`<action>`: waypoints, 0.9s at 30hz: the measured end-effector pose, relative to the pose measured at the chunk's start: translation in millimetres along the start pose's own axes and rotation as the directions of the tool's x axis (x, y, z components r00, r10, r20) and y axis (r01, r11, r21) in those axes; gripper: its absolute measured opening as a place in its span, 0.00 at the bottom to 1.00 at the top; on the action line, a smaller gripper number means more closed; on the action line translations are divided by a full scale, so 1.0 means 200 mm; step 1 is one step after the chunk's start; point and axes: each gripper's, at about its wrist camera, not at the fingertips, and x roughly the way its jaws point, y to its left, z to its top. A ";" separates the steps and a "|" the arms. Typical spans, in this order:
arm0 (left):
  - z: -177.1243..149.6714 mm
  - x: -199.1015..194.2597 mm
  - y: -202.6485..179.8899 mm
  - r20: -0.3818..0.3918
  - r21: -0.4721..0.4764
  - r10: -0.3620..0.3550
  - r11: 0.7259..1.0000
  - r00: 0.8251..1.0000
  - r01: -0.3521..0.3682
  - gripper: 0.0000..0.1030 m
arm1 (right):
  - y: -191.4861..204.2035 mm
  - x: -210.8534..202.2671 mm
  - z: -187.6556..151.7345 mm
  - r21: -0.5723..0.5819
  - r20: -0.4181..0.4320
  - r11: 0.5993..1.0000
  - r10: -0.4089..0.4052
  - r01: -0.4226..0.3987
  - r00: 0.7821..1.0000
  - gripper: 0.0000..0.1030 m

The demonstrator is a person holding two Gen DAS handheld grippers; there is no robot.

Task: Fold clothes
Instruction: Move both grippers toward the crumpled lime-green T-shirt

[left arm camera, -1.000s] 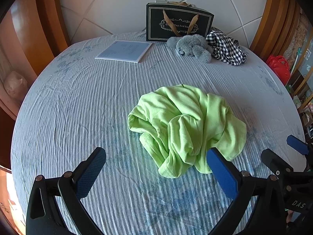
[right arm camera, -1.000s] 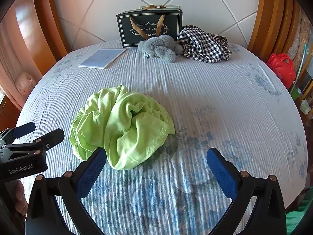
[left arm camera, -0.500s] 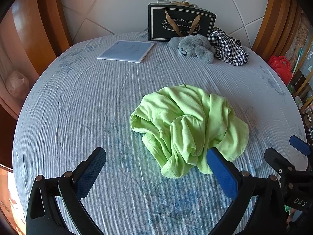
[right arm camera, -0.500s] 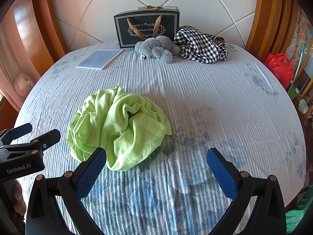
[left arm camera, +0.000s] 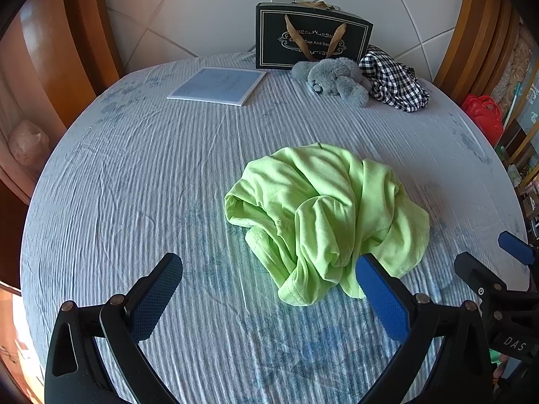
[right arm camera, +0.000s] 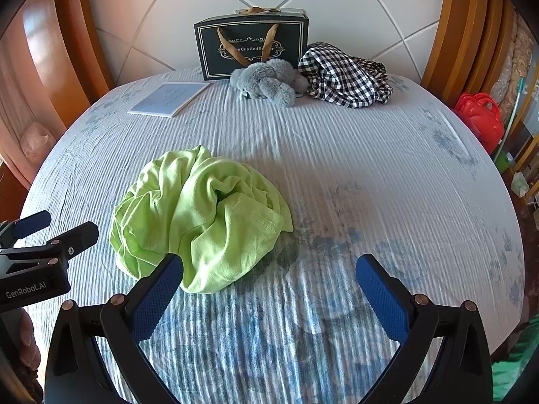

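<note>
Shirt: the green shirt lies crumpled in a heap on the bed, centre-right of my left view and centre-left of my right view; it is not folded.
Left claw: I have it spread wide and empty at the bottom of the frame; its right pad crosses the heap's near edge in the picture, and I can't tell if they touch.
Right claw: also wide apart, holding nothing; the shirt sits up-left of it, at its left pad.
Why so: I judge both claws stand on either side of the heap, ready to take hems.
Far edge: bag, plush, checked cloth and booklet sit well apart at top of frame.
</note>
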 end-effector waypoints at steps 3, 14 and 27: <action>0.00 0.01 0.01 -0.004 -0.004 -0.004 1.000 1.000 0.004 1.00 | -0.01 0.01 0.00 0.005 -0.005 1.000 0.008 -0.008 1.000 1.00; 0.03 0.15 0.03 -0.025 0.018 -0.030 0.999 0.999 0.030 1.00 | -0.03 0.15 0.02 0.022 -0.053 0.998 0.064 -0.063 0.997 1.00; 0.04 0.34 0.00 -0.040 0.089 -0.062 0.994 0.997 0.066 0.96 | 0.08 0.35 0.01 0.006 -0.121 0.994 0.108 -0.108 0.987 1.00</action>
